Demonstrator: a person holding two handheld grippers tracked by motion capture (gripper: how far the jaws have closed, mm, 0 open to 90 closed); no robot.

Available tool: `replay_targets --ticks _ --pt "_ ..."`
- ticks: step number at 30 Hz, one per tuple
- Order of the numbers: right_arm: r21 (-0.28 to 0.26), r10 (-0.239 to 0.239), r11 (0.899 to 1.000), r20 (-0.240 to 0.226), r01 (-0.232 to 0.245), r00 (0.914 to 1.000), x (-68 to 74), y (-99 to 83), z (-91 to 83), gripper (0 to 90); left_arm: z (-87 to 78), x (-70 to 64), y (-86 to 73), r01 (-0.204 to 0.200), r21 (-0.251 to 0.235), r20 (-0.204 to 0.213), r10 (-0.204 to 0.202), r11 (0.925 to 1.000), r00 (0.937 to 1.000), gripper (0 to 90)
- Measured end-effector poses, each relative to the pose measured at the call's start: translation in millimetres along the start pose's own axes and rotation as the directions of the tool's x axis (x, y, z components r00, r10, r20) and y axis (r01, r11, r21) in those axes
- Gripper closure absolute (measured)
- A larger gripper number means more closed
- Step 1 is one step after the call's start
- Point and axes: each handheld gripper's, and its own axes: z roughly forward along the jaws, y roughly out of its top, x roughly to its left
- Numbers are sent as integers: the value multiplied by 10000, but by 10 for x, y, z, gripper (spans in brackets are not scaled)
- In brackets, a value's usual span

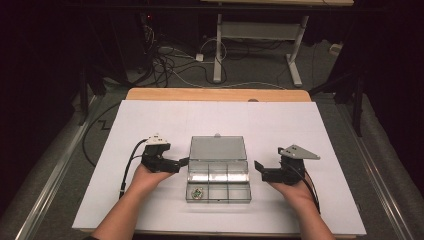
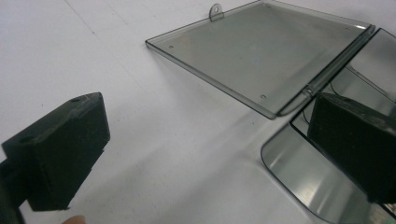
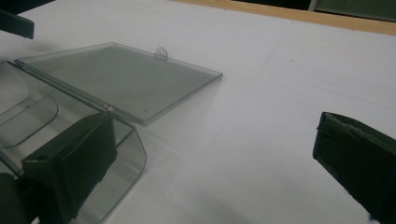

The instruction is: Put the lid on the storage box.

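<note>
A clear plastic compartment box (image 1: 218, 181) lies in the middle of the white sheet, its lid (image 1: 218, 148) folded flat open behind it. A small green item (image 1: 198, 193) sits in the front left compartment. My left gripper (image 1: 183, 162) is open at the box's left rear corner, one jaw over the box wall (image 2: 299, 172) and the other over bare sheet; the lid (image 2: 261, 56) lies ahead. My right gripper (image 1: 257, 166) is open at the box's right rear corner, with one jaw above the box wall (image 3: 126, 172) and the lid (image 3: 121, 79) beyond. Neither gripper holds anything.
The white sheet (image 1: 150, 120) covers a wooden table whose far edge (image 1: 215, 94) shows. Past it are a dark floor, tangled cables (image 1: 165, 60) and a white desk frame (image 1: 260, 35). Dark stands flank the table.
</note>
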Motion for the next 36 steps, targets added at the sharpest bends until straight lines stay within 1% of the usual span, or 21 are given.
replay_targets --ticks 3,6,7,10,13,16,19,21,23,24,26,29,31,33,36 --pt "-39 62 10000 -128 -62 9999 1 68 100 4 63 21 43 179 49 93 -179 9998 9998 0" --pt "-118 211 9997 -356 -215 9991 6 121 210 4 135 5 83 89 135 104 -90 9999 9999 0" --pt "-33 268 9996 -351 -270 9990 10 139 247 4 156 10 95 63 131 106 -64 9999 9999 0" --pt "313 242 9992 -348 -231 9991 26 190 356 4 217 40 124 102 174 29 -102 9998 9999 0" --pt "552 233 9982 -368 -212 9991 41 231 452 5 256 88 135 339 149 118 -341 9993 9993 0" --pt "765 348 9966 -445 -314 9984 59 260 532 15 278 122 147 452 180 147 -455 9988 9989 0" --pt "1018 553 9936 -580 -492 9968 74 275 605 25 299 136 156 523 191 172 -526 9984 9985 0" --pt "1155 636 9917 -587 -565 9962 85 276 652 36 319 138 155 574 207 186 -578 9981 9982 0" --pt "1301 696 9896 -646 -607 9955 92 274 699 45 339 134 153 563 335 147 -569 9979 9983 0" --pt "1323 670 9895 -618 -584 9958 100 275 720 50 347 127 155 484 458 109 -490 9978 9987 0" --pt "1484 691 9872 -645 -589 9955 109 277 757 57 355 121 160 445 468 150 -453 9979 9989 0" --pt "1735 815 9825 -778 -670 9936 126 279 803 70 360 133 156 593 512 250 -607 9969 9978 0" --pt "1934 863 9787 -815 -692 9929 139 279 826 77 357 133 155 571 541 302 -588 9969 9978 0" --pt "2008 1019 9762 -921 -817 9905 141 276 840 87 357 135 153 604 543 337 -623 9967 9975 0" --pt "2190 1356 9695 -1070 -1097 9850 133 280 860 99 357 138 152 618 553 359 -638 9966 9973 0"
